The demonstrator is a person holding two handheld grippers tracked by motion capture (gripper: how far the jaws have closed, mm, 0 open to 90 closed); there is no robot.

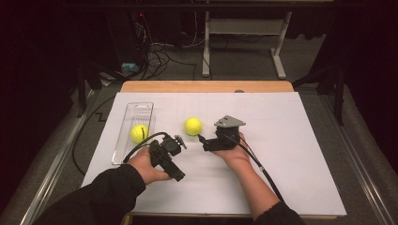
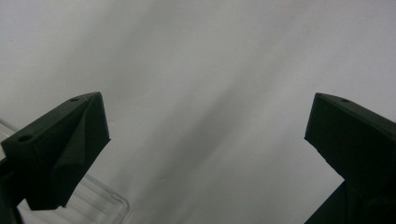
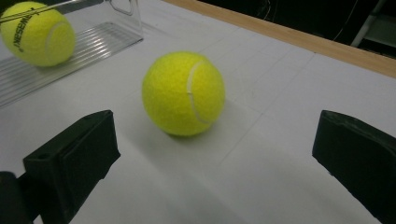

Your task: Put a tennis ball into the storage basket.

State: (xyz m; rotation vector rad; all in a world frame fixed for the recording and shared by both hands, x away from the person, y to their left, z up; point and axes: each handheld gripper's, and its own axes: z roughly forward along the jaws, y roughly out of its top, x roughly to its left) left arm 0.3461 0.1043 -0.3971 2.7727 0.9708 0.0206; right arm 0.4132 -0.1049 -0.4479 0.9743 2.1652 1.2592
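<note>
Two yellow tennis balls are in view. One ball (image 1: 139, 133) (image 3: 37, 32) lies inside a clear plastic tray (image 1: 133, 115) (image 3: 79, 49) at the left of the white sheet. The other ball (image 1: 193, 125) (image 3: 183, 93) rests loose on the sheet, right of the tray. My right gripper (image 1: 202, 142) (image 3: 210, 154) is open and points at this loose ball from just short of it, not touching. My left gripper (image 1: 171, 152) (image 2: 205, 140) is open and empty, tilted down over bare sheet, with a tray corner (image 2: 93, 200) beside its left jaw.
The white sheet (image 1: 281, 140) covers most of the wooden table, whose far edge (image 1: 206, 86) shows beyond it. Behind the table are a desk frame (image 1: 279, 51) and loose cables (image 1: 159, 54) on the floor. Metal rails run along both sides.
</note>
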